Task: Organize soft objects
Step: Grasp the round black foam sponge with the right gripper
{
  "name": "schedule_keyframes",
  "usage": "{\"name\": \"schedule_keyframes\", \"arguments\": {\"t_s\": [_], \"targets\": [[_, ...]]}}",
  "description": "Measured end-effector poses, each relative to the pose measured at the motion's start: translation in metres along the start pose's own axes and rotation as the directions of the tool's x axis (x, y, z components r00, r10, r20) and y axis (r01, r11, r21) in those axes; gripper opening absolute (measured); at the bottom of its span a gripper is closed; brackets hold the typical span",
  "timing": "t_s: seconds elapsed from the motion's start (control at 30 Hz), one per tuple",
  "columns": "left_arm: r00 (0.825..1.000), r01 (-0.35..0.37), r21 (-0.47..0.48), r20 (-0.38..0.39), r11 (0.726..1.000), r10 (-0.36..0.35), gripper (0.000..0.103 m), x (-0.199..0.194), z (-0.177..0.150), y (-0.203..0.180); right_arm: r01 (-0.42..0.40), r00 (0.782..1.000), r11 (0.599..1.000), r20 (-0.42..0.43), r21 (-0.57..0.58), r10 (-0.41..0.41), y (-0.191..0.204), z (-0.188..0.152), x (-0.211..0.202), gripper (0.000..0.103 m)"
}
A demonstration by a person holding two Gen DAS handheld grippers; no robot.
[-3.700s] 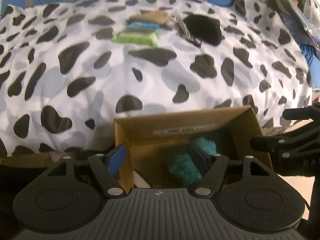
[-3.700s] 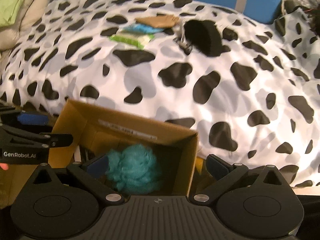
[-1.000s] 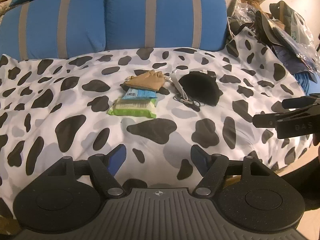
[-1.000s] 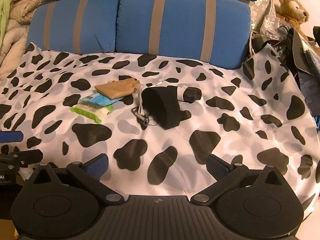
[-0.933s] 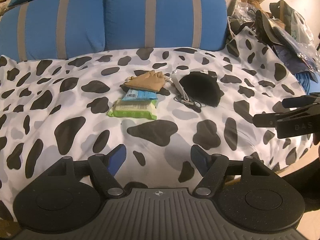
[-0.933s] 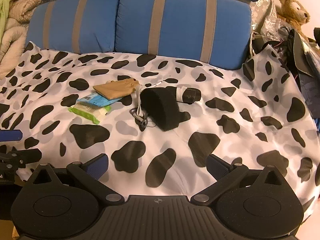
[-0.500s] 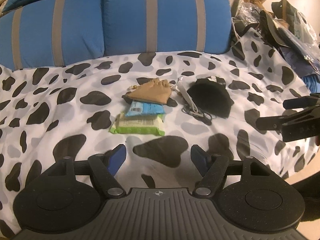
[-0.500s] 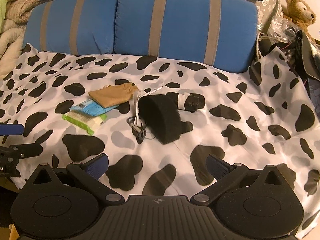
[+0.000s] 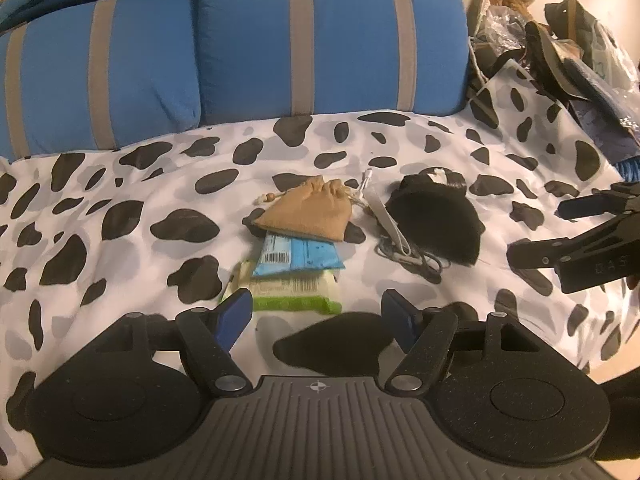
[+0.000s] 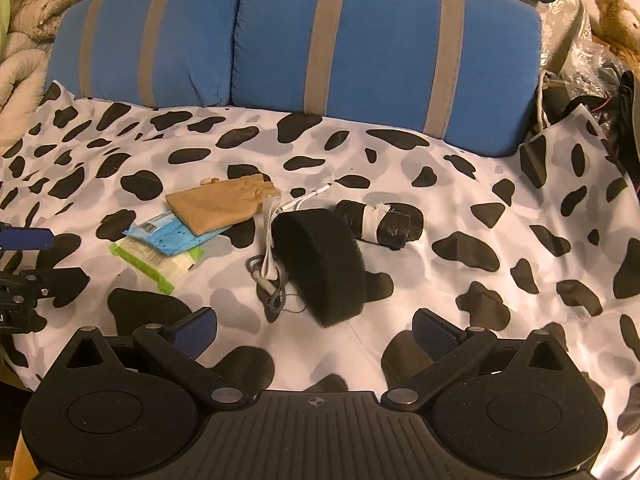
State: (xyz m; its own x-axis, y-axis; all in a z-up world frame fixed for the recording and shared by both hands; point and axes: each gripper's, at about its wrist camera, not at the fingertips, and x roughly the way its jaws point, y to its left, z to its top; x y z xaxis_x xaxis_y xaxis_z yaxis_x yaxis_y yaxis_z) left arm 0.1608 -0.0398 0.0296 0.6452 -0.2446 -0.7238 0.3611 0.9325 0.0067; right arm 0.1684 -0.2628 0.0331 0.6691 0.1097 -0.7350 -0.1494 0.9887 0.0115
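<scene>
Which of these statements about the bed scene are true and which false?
1. The tan pouch lies partly on the blue packet. True.
2. The left hand-held gripper is shut on the green packet. False: its jaws stand open with nothing between them.
3. A white cable lies beside the black sponge. True.
4. The right hand-held gripper holds the black sponge. False: it is open and empty, short of the sponge.
5. Two red pillows stand behind the bedspread. False: the pillows are blue with grey stripes.
</scene>
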Motion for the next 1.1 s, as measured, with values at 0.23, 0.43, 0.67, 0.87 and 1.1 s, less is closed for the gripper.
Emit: {"name": "schedule_keyframes", "arguments": {"t_s": [0.23,0.43,0.67,0.87,1.1], "targets": [[1.000,-0.002,0.004,-0.018,1.000,0.002,0.070,0.015,0.012,0.005,-0.021,1.000,1.000,-0.023,-0.015,0.021,-0.008,0.015,0.019,0.103],[0.998,-0.005,0.011,-0.058,1.000,0.005,0.070,0.029,0.018,0.009,-0.075,0.996,0.995,-0.053,-0.061,0.071,-0.011,0.028,0.039,0.103],[0.996,0.010,0.001,-0.090,1.000,-0.010,0.070,0.037,0.023,0.013,-0.135,0.986,0.980,-0.117,-0.145,0.119,-0.013,0.044,0.073,0.103],[0.994,0.021,-0.012,-0.109,1.000,-0.022,0.070,0.039,0.025,0.019,-0.211,0.969,0.970,-0.158,-0.124,0.190,-0.027,0.058,0.096,0.101],[0.990,0.024,-0.031,-0.138,0.999,-0.028,0.070,0.042,0.023,0.024,-0.243,0.955,0.965,-0.198,-0.103,0.219,-0.031,0.063,0.122,0.086]]}}
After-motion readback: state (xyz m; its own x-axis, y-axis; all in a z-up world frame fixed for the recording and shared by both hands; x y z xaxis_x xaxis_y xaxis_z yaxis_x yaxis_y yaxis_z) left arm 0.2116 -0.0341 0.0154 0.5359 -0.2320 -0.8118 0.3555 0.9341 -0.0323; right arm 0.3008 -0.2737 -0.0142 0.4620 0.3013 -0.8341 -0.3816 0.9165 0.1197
